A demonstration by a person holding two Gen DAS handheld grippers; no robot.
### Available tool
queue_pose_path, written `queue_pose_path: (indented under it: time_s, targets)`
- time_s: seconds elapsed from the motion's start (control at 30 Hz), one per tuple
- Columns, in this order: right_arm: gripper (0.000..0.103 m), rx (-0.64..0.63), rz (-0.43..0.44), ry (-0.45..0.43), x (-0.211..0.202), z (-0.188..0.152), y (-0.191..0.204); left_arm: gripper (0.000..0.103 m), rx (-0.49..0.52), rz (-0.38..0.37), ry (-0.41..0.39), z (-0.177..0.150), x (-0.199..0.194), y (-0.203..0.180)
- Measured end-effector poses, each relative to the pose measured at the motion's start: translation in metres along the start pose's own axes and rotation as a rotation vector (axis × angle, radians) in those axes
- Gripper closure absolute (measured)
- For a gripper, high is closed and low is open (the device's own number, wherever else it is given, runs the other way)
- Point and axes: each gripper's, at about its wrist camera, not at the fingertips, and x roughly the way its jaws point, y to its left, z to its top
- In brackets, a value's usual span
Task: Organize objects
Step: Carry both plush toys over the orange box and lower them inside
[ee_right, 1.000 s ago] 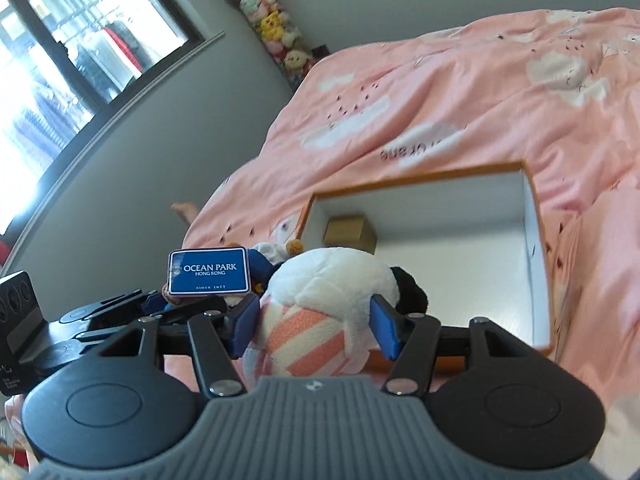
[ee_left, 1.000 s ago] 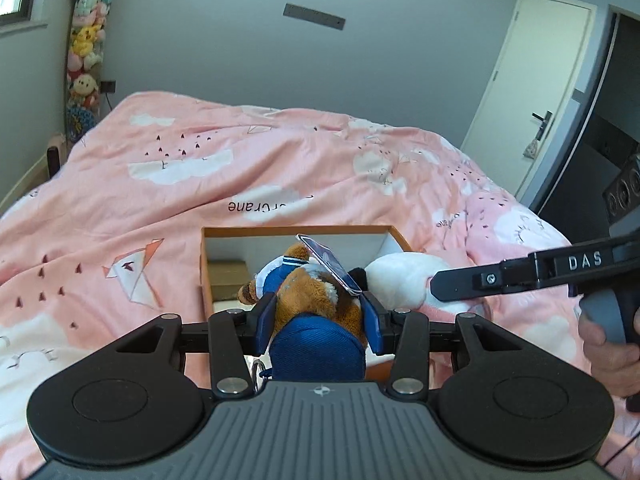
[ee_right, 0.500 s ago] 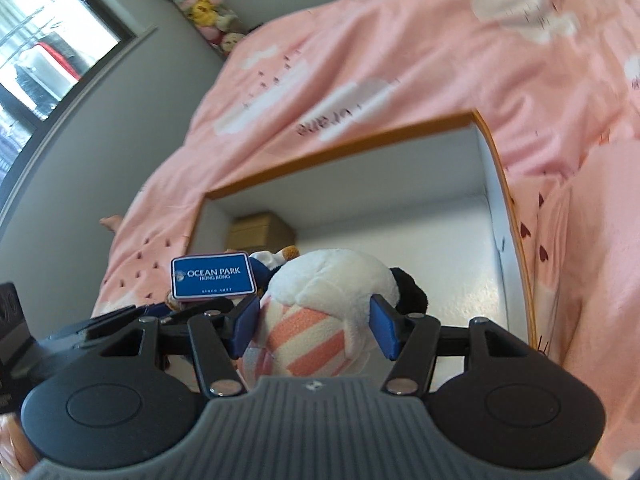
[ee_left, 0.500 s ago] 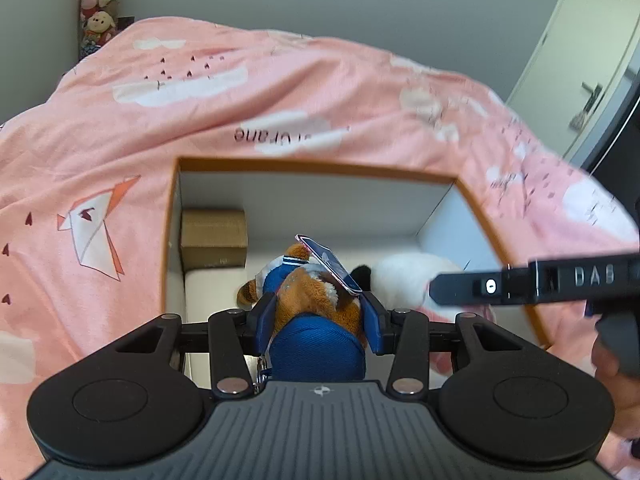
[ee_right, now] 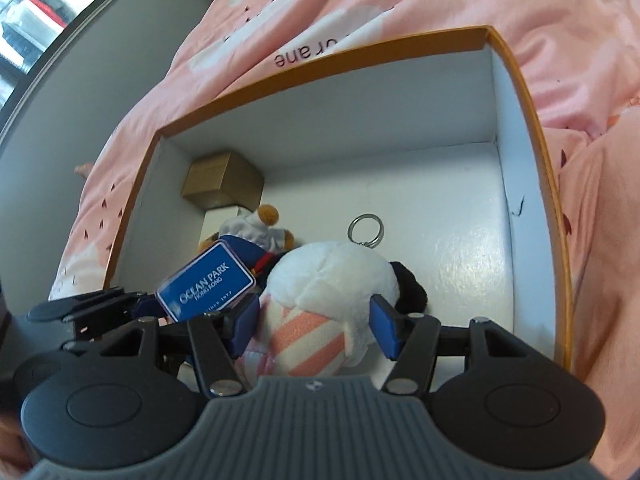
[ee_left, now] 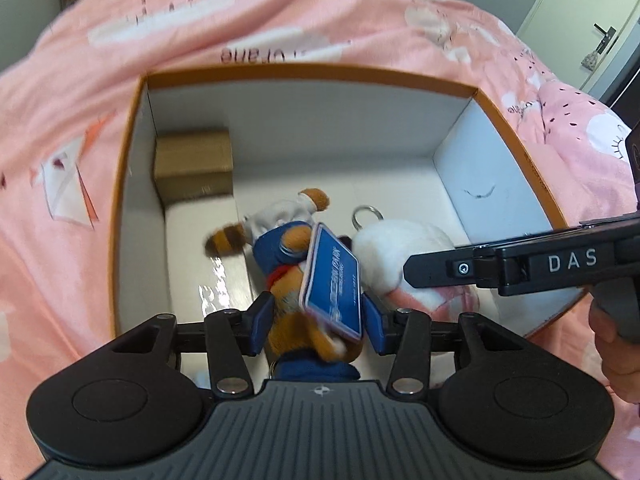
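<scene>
An orange-rimmed white box (ee_left: 132, 168) (ee_right: 524, 92) lies open on the pink bed. My left gripper (ee_left: 318, 318) is inside it with its jaws parted around a brown plush in blue clothes (ee_left: 288, 248) (ee_right: 256, 232) with a blue Ocean Park tag (ee_left: 334, 284) (ee_right: 208, 282); the plush lies blurred on the box floor. My right gripper (ee_right: 316, 316) stands beside it, around a white plush with pink stripes (ee_right: 332, 280) (ee_left: 400, 248) and a key ring (ee_right: 366, 230); its jaws look a little apart from the plush.
A small brown cardboard box (ee_left: 194, 160) (ee_right: 222, 180) sits in the far left corner of the white box. The pink duvet (ee_left: 280, 12) surrounds it. A white door (ee_left: 588, 12) is at far right, and a window (ee_right: 44, 12) at far left.
Both grippers have moved forward and down into the box. The left jaws have spread and the brown plush has dropped forward. The right jaws have widened around the white plush.
</scene>
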Motion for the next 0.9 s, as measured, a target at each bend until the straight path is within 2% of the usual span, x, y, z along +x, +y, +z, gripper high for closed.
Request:
queue_pose_path:
  time_s: [0.13, 0.3, 0.4, 0.57, 0.6, 0.63, 0.67, 0.8, 0.9]
  targets:
    - [0.04, -0.053, 0.002, 0.043, 0.003, 0.002, 0.0, 0.042, -0.02, -0.065, 0.039, 0.002, -0.003, 0.007]
    - [0.038, -0.098, -0.017, 0.083, 0.003, 0.003, -0.001, 0.038, -0.029, -0.108, 0.003, 0.008, -0.017, 0.014]
    - [0.038, -0.081, -0.015, 0.075, 0.0, 0.006, -0.006, 0.036, -0.031, -0.082, -0.01, 0.019, -0.012, 0.013]
    - [0.04, -0.017, 0.018, 0.09, 0.0, 0.011, -0.012, 0.036, -0.044, -0.072, 0.045, 0.027, 0.014, 0.013]
    - [0.042, -0.017, 0.013, 0.097, 0.003, 0.011, -0.012, 0.037, -0.036, -0.058, 0.049, 0.026, 0.017, 0.012]
    - [0.044, -0.021, 0.007, 0.108, 0.005, 0.01, -0.011, 0.047, -0.023, -0.042, 0.049, 0.026, 0.02, 0.01]
    - [0.047, -0.027, 0.009, 0.117, 0.007, 0.008, -0.011, 0.05, -0.01, -0.026, 0.055, 0.025, 0.022, 0.009]
    - [0.049, -0.062, 0.001, 0.134, 0.014, 0.005, -0.008, 0.054, 0.03, -0.025, 0.09, 0.024, 0.019, 0.008]
    - [0.049, -0.108, -0.013, 0.135, 0.015, 0.006, -0.003, 0.062, 0.056, -0.046, 0.124, 0.026, 0.012, 0.008]
